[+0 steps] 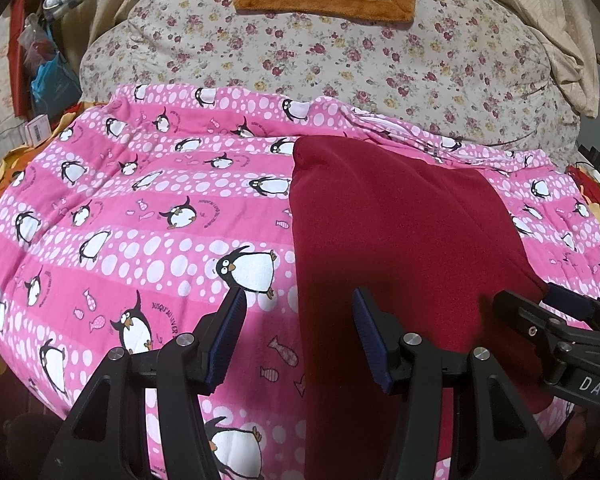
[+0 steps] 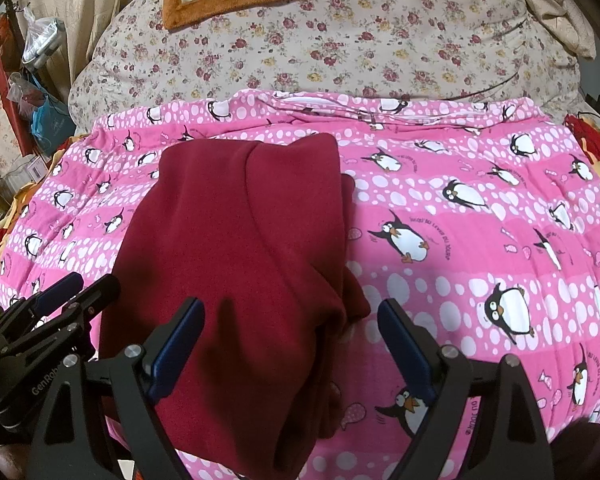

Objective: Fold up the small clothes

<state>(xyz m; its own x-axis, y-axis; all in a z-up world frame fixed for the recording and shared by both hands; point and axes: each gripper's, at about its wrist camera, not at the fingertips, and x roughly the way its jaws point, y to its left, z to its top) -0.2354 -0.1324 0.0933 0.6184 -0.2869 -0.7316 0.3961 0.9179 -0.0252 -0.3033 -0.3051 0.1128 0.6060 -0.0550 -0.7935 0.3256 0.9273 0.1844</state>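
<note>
A dark red garment (image 1: 400, 232) lies folded lengthwise on a pink penguin-print blanket (image 1: 140, 208). My left gripper (image 1: 298, 300) is open and empty, hovering over the garment's near left edge. In the right wrist view the garment (image 2: 244, 248) runs away from me, with a layered fold along its right side. My right gripper (image 2: 290, 314) is open and empty, its jaws standing either side of the garment's near right part. Each gripper shows in the other's view: the right one (image 1: 556, 316) at the garment's right edge, the left one (image 2: 60, 300) at its left edge.
A floral quilt (image 1: 340, 60) lies bunched behind the blanket, with an orange-bordered mat (image 1: 324, 4) on top. Bags and clutter (image 1: 48, 64) stand at the far left. Beige cloth (image 1: 560, 40) hangs at the far right.
</note>
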